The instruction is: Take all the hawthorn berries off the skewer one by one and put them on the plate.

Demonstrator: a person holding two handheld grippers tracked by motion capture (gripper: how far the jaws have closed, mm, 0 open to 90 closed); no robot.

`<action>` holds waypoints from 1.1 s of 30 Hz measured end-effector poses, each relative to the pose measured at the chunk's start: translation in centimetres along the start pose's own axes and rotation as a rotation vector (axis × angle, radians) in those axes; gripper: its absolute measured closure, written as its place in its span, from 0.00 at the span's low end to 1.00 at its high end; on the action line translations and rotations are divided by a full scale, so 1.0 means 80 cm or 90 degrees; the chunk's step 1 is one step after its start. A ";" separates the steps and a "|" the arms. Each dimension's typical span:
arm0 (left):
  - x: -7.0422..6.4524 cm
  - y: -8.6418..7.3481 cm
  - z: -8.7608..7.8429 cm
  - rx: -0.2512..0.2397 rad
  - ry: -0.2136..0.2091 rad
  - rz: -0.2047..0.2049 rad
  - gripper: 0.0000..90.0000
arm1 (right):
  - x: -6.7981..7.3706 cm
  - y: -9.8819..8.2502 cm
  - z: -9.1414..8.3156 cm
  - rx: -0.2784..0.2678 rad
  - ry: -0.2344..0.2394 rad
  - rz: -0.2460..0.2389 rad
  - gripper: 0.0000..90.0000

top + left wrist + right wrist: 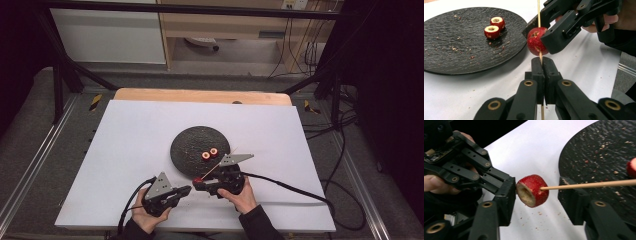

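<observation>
Fruit on a thin wooden skewer (539,15) is what the work turns on: one red, hollowed piece of fruit (537,41) is threaded on the stick, just off the near edge of a dark round plate (186,150). At the left of the high view, the left gripper (186,189) is held low over the white table (130,135) by the left hand (145,216), its jaws pointed toward the other tool. In the left gripper view these jaws are seen pressed together on the lower end of the skewer, which rises upright between them. Just above the closed tips, the fruit piece is met by the right gripper (542,37), which comes in from the upper right. In the right gripper view the fruit (532,190) is seen between that gripper's own two jaws, with one pad close against its cut face and the other standing apart beside the stick; whether the fruit is actually pressed cannot be told, and the gap is moderate rather than wide. At the right of the high view, the right hand (244,196) is wrapped around its tool, with a dark sleeve (257,223) behind it. Two more hollowed red fruit pieces (209,153) lie side by side on the plate, well apart from the grippers, and crumbs are scattered over the plate and the table
</observation>
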State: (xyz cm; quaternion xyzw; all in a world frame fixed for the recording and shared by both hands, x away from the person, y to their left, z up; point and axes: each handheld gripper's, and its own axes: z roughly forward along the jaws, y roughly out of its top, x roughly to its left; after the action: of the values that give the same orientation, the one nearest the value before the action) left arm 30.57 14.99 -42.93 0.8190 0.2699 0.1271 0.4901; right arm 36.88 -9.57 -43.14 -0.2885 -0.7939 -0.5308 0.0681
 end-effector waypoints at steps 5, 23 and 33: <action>0.000 0.000 0.000 0.001 -0.001 0.001 0.98 | -0.001 0.000 0.001 0.010 0.018 0.008 0.66; 0.001 0.000 -0.006 -0.006 0.002 0.005 0.98 | -0.002 0.007 -0.008 0.003 0.011 0.007 0.68; 0.003 0.000 -0.011 -0.014 0.002 0.003 0.98 | -0.007 0.016 -0.023 -0.017 -0.011 0.006 0.68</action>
State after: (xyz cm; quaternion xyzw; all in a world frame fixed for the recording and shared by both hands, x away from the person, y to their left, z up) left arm 30.35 15.79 -42.51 0.8142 0.2674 0.1322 0.4981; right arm 37.65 -11.07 -41.55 -0.2980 -0.7859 -0.5385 0.0596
